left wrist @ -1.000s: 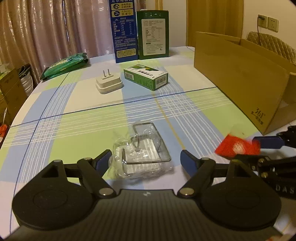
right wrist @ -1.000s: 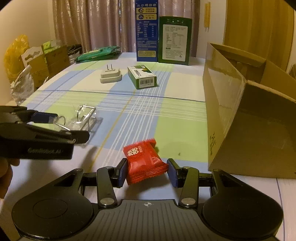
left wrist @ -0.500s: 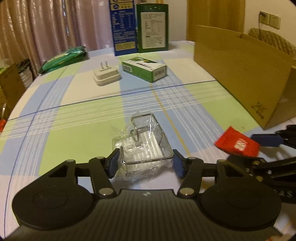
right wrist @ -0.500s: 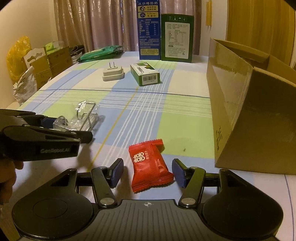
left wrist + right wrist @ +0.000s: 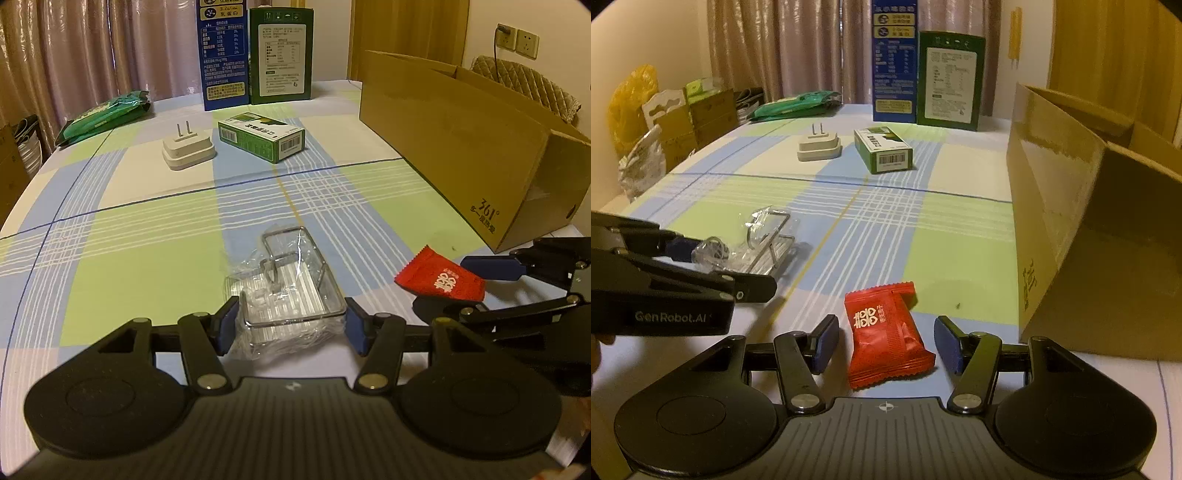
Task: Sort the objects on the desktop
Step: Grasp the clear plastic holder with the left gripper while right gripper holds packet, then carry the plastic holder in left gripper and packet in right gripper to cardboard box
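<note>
My left gripper (image 5: 290, 325) is shut on a wire rack wrapped in clear plastic (image 5: 288, 288), its pads against both sides; the pair also shows in the right wrist view (image 5: 753, 247). My right gripper (image 5: 884, 343) is open, with a red snack packet (image 5: 886, 336) lying on the tablecloth between its fingers, touching neither pad. The packet also shows in the left wrist view (image 5: 439, 277). A white plug adapter (image 5: 188, 147) and a small green box (image 5: 262, 136) lie farther back.
A large open cardboard box (image 5: 461, 147) lies on its side at the right. Tall blue (image 5: 223, 55) and green (image 5: 280, 55) cartons stand at the back. A green pouch (image 5: 103, 116) lies back left. Bags and boxes (image 5: 665, 118) stand beyond the table's left edge.
My left gripper has closed from wide open onto the wrapped wire rack. My right gripper has opened and let go of the red packet, which now lies on the cloth.
</note>
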The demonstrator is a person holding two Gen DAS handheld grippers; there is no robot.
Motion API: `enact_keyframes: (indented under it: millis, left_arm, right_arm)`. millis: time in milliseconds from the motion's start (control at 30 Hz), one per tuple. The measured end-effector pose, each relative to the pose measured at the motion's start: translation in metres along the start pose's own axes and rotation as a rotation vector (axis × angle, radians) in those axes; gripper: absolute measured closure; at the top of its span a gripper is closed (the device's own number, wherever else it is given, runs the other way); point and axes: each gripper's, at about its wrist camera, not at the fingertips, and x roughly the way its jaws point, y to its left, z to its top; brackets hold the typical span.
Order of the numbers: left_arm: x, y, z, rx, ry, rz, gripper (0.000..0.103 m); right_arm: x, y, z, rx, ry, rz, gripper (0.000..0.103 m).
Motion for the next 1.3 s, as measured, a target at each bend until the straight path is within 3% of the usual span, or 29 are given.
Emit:
enact_keyframes:
  millis: [167,333,833,1300]
  left_arm:
    - [0.0,-0.002,0.0,0.001,-0.002,-0.009,0.05]
    - [-0.002,-0.004,-0.001,0.001,-0.006,-0.014,0.05]
    - [-0.015,-0.018,0.006,0.02,-0.033,-0.041,0.05]
    - [-0.058,-0.033,0.026,-0.011,-0.076,-0.053,0.05]
  right_arm:
    - [0.001,0.005,0.001,-0.03,-0.003,0.018,0.069]
    - [-0.001,0.005,0.0,-0.007,-0.007,0.019,0.074]
    - [-0.025,-0.004,0.005,0.061,-0.02,-0.016,0.075]
    - [-0.083,-0.021,0.019,0.15,-0.058,-0.05,0.075]
